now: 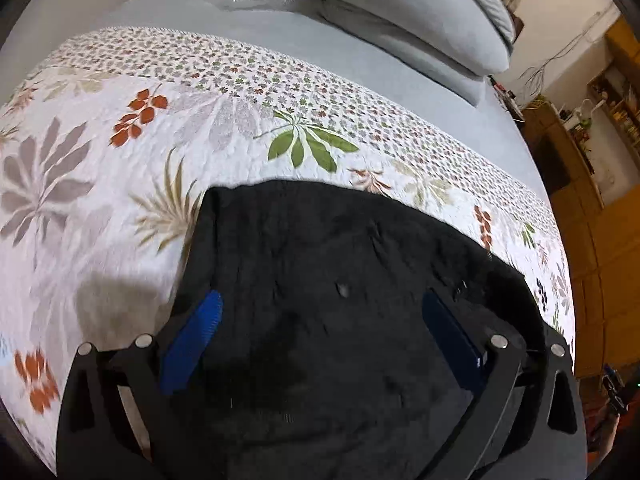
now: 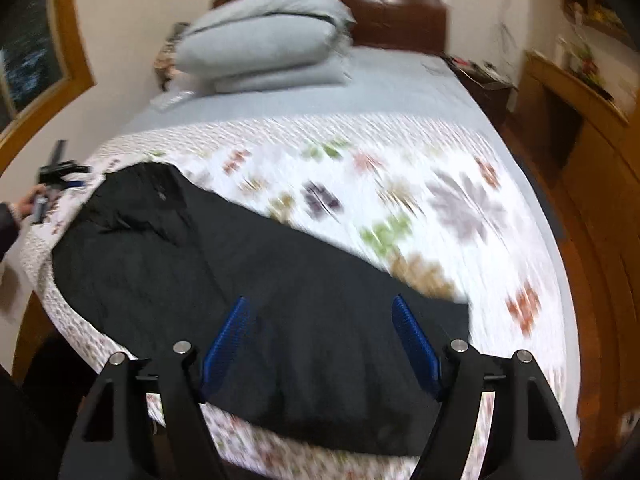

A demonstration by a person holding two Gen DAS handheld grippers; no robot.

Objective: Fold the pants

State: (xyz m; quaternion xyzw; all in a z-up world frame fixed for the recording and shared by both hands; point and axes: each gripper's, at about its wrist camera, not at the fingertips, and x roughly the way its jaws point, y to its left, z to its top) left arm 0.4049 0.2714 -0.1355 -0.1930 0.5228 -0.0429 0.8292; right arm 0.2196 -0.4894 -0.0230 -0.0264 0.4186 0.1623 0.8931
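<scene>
Nearest the left wrist camera, the left tongs (image 1: pixel 320 312) stand wide open, their blue pads (image 1: pixel 192 344) spread apart above black cloth, with nothing held between them. That cloth is the black pants (image 1: pixel 328 280), which fill the lower middle of this view and lie flat on the floral bedspread (image 1: pixel 100 200). One squared end of the pants points away from the camera, toward the band of small flower print along the bedspread's far border.

In the right wrist view the right tongs (image 2: pixel 320 340) are also spread wide and empty, hovering over the near end of the pants (image 2: pixel 240 280). Here the garment shows its full length: its long axis runs on a diagonal across the bed, from the near end under the right tongs up to the far left, where it reaches the bedspread's edge. The far-left part looks rumpled; motion blur hides finer detail. Just beside that far end, the left tongs (image 2: pixel 60 176) appear small, gripped by the person's hand (image 2: pixel 30 200).

Beyond the bedspread (image 2: pixel 460 208) lies a plain grey sheet (image 2: pixel 400 88), and on it a stack of folded grey bedding (image 2: pixel 264 44) rests against a dark wooden headboard (image 2: pixel 400 20). No container is visible.
</scene>
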